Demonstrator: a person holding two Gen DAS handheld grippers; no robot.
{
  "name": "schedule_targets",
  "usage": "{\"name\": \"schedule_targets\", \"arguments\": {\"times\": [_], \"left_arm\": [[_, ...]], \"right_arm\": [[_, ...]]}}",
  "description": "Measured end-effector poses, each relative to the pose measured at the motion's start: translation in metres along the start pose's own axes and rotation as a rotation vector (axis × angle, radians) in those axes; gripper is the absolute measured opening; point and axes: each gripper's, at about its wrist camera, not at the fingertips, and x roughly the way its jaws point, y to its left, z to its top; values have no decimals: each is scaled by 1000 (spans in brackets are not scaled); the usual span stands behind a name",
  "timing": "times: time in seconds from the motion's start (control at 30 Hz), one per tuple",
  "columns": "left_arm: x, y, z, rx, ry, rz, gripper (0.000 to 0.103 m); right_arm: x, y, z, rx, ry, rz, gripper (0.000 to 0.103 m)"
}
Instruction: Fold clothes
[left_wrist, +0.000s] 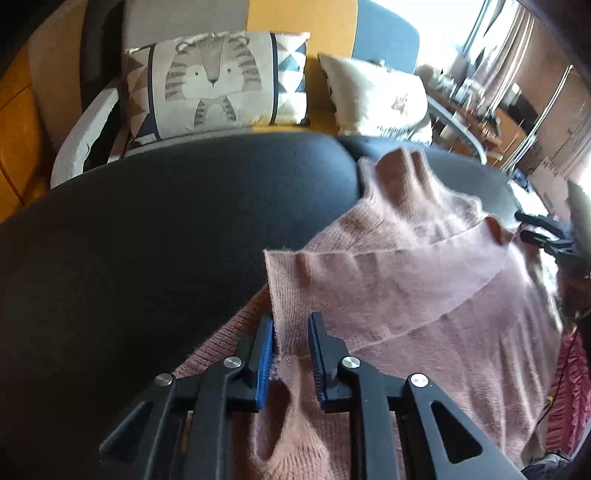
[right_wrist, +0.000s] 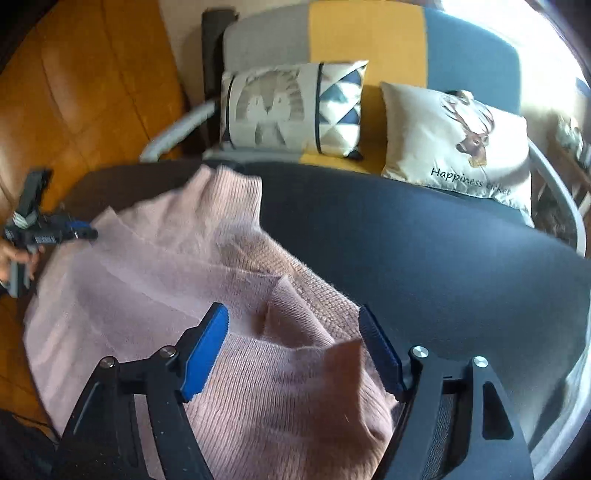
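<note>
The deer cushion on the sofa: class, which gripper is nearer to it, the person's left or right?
Right. The right gripper hangs open over the pink sweater, on the side toward the deer cushion. The left gripper grips the sweater's opposite edge, nearer the tiger cushion.

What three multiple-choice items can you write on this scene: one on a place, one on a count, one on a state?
1. Where does the pink sweater lie?
A. on the dark table
B. on the floor
C. in a basket

2. How many cushions are on the sofa?
A. one
B. two
C. four

3. How is the right claw?
A. shut on a cushion
B. open above the sweater
C. shut on nothing

Key: 1 A, the knit spreads over the dark top; 2 B, a tiger one and a deer one; 3 B, its blue pads stand wide apart.
</note>
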Motion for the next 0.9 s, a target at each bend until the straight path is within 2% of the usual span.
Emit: {"name": "schedule_targets", "arguments": {"times": [0.03,0.1,0.13,0.17,0.23,0.37,0.43,0.53,0.6,0.7,0.9], "left_arm": [[2,-1,1,1,3,3,19],[6,-3,3,3,7,8,19],[5,-3,3,-7,-4,4,18],[3,-2,2,-19,-17,-5,13],[0,0,-2,-40,-43,-21,3],[-28,-3,-11,-58,-166,-39,1],[-51,-10,-12,-46,-249,-28,1],[-83,-17,-9,-40,-356,0,1],[-91,-15,1,-49,-392,25,1],[-83,-4,18,-73,-396,73,1],[-22,19,31,-124,-286,136,2]], "right_arm": [[7,0,0,-2,28,-7,76],[20,1,-1,-5,84,-20,47],[27,1,-2,-7,112,-27,10],[32,1,-2,-7,129,-32,8],[22,2,-5,-5,85,-38,6],[-28,8,-7,26,-86,-87,6],[-58,11,-3,40,-185,-119,6],[-80,19,9,24,-277,-172,6],[-70,17,16,26,-275,-198,6],[-55,15,27,28,-272,-238,6],[11,-9,22,93,-134,-248,7]]}}
